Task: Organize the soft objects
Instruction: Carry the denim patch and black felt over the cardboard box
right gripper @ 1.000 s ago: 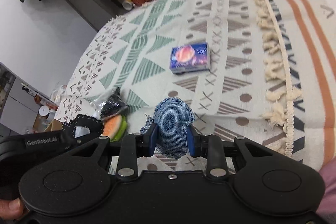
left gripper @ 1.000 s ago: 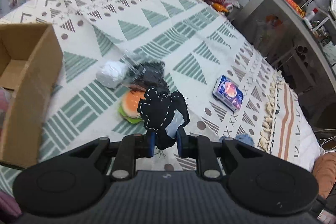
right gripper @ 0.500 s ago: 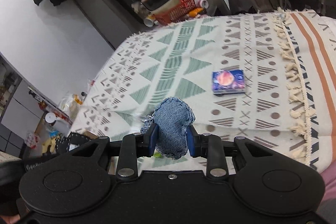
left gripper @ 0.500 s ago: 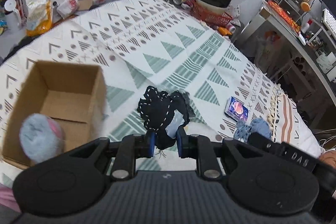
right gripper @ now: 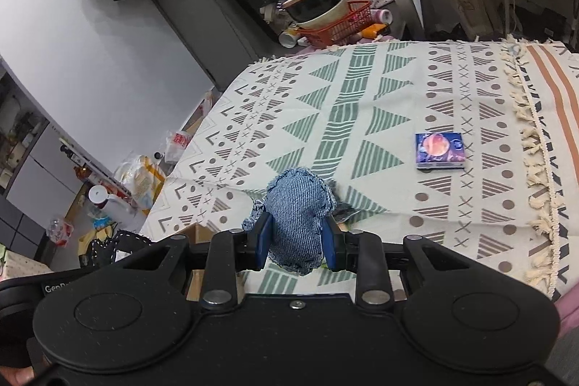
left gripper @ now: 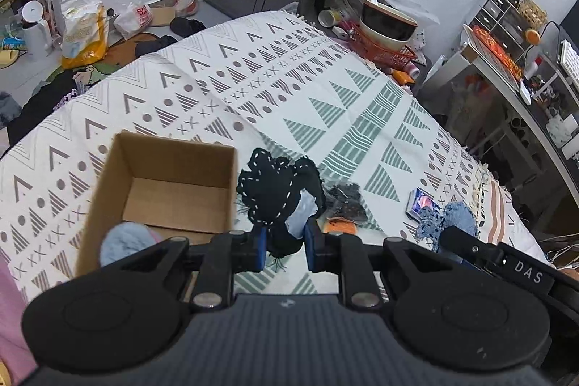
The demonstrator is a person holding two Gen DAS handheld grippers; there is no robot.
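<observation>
One fluffy blue toy (left gripper: 125,239) already lies in the cardboard box (left gripper: 173,154), while the left gripper (left gripper: 285,246) clamps a black pouch (left gripper: 269,192) just right of it, the right gripper (right gripper: 296,248) clamps a denim pouch (right gripper: 298,205), and other items wait on the blanket (left gripper: 325,89).

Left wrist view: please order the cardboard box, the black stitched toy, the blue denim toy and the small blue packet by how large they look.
1. cardboard box
2. black stitched toy, though it sits closest to the camera in the left gripper, so it may look oversized
3. blue denim toy, partly hidden by the right gripper
4. small blue packet
</observation>
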